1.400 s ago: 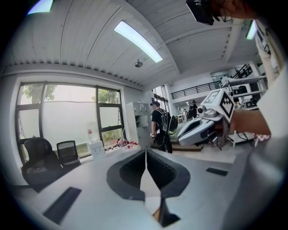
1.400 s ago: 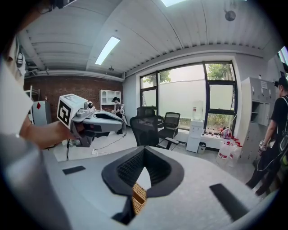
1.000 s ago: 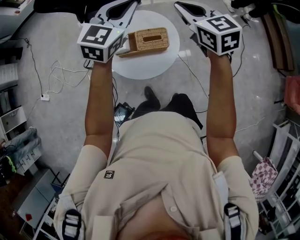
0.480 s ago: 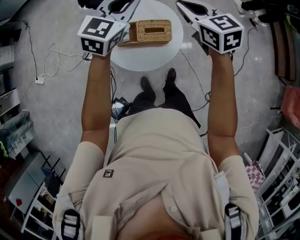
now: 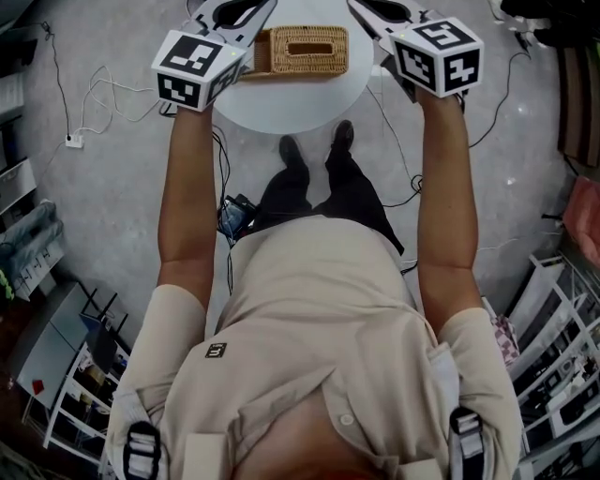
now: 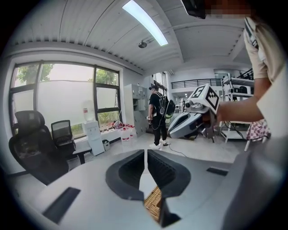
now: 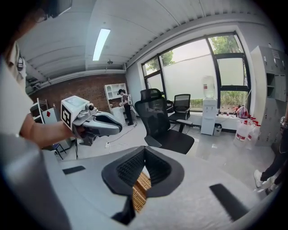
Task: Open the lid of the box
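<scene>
A woven wicker box (image 5: 305, 49) with a slot in its lid lies on a round white table (image 5: 291, 108) at the top of the head view. My left gripper (image 5: 246, 13) is held up over the box's left end, jaws shut and empty. My right gripper (image 5: 372, 13) hovers just right of the box, also shut on nothing. In the left gripper view the shut jaws (image 6: 145, 153) point level into the room, with a piece of the box (image 6: 155, 204) showing below them. The right gripper view likewise shows shut jaws (image 7: 144, 155) above the box (image 7: 140, 188).
Cables (image 5: 103, 94) and a wall plug lie on the grey floor left of the table. Shelving stands at both lower sides. A person with a backpack (image 6: 157, 112) stands far off. Office chairs (image 7: 157, 121) and a water dispenser (image 7: 208, 112) stand by the windows.
The person has stepped closer to the table. The box and table have slid toward the top of the head view, between the two grippers. Both grippers stay shut.
</scene>
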{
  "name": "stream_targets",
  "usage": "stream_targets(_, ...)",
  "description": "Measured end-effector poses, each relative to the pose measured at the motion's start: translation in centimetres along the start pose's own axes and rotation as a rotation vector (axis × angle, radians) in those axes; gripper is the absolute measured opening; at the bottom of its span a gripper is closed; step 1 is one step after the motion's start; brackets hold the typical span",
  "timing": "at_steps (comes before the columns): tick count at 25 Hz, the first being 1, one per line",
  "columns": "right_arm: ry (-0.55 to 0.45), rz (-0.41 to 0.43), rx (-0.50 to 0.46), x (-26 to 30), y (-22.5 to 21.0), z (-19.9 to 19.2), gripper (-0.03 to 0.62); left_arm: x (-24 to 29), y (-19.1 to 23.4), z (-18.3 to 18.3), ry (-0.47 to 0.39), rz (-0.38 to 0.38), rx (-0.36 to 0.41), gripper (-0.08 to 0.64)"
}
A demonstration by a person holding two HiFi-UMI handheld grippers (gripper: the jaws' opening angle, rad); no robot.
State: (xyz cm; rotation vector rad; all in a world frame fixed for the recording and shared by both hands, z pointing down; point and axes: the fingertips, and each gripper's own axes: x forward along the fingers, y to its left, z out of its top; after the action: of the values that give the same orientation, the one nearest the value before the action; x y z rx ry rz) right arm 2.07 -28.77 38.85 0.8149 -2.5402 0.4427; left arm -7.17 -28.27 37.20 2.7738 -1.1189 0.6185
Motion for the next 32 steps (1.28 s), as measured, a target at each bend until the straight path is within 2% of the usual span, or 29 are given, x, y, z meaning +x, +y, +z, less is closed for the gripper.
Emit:
stream_targets(13, 0.080, 0.045, 0.061, 5.7, -3.1, -5.1, -0.005, 4.3, 1.5, -7.4, 0.113, -0.049, -0.034, 0.017)
stream_targets(19, 0.110, 0.064, 0.092, 7.5, -4.3, -7.6, 0.000, 6.4, 1.3, -10.2, 0.166, -0.098, -0.034, 0.018)
stream_targets(27, 0.146, 0.088, 0.132, 9.1, -5.3, -10.7, 0.016, 8.3, 0.9, -14.1, 0.248, -0.148, 0.003, 0.021)
stream_targets(32, 0.173, 0.116, 0.158, 10.3, -5.6, -12.7, 0.039, 9.5, 0.5, -16.6, 0.319, -0.188, 0.039, 0.100)
